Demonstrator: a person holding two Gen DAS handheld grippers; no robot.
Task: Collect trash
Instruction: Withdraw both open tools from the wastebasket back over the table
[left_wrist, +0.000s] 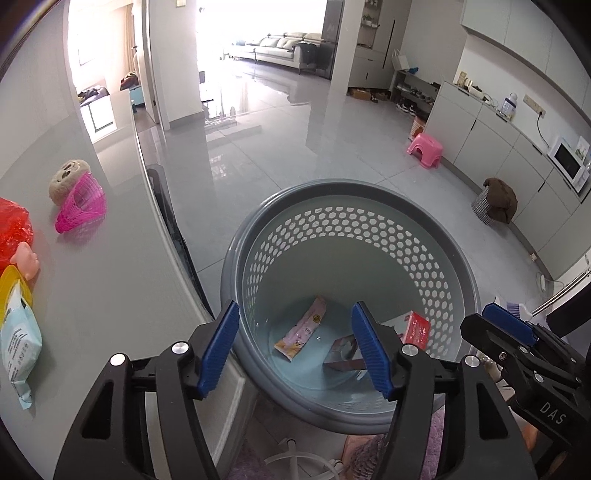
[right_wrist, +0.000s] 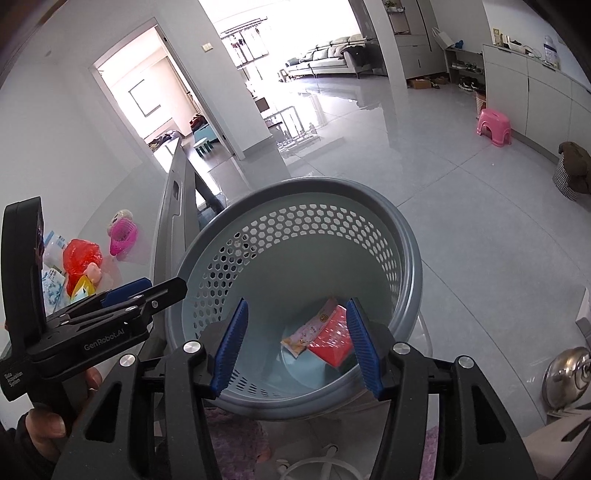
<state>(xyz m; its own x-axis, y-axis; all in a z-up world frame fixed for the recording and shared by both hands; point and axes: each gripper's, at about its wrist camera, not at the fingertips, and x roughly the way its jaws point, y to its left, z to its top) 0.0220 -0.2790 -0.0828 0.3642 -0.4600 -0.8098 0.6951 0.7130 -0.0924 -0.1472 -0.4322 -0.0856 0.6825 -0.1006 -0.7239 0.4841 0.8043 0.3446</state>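
The trash lies partly inside the grey perforated basket (left_wrist: 347, 221), which stands on the floor just beside the edge of the grey table (left_wrist: 110, 280). On the basket bottom I count three pieces: one pink snack wrapper (left_wrist: 302, 329), one red packet (left_wrist: 416, 328) and one pinkish small box (left_wrist: 345, 355), which the right blue pad of the left tong partly hides. In the right wrist view the red packet (right_wrist: 331, 334) lies over one end of the wrapper (right_wrist: 308, 332), and the box is not visible there.

Both tongs hang above the basket opening. The left gripper (left_wrist: 295, 347) has its two fingers spread wide with nothing between them. The right gripper (right_wrist: 295, 345) is likewise spread apart and holds nothing. Nothing stands between the tongs and the basket bottom.

On the table five more things remain, well apart from the basket: one pink plastic cup (left_wrist: 82, 209) lying on its side with a beige plush toy (left_wrist: 65, 181) touching it, one red crumpled bag (left_wrist: 13, 232), one yellow item (left_wrist: 11, 291) and one pale blue wipes pack (left_wrist: 18, 343) near the table's near end.

On the floor farther away stand one pink stool (left_wrist: 425, 149) and one checkered bin (left_wrist: 487, 206) with brown cloth on top, near the cabinets.
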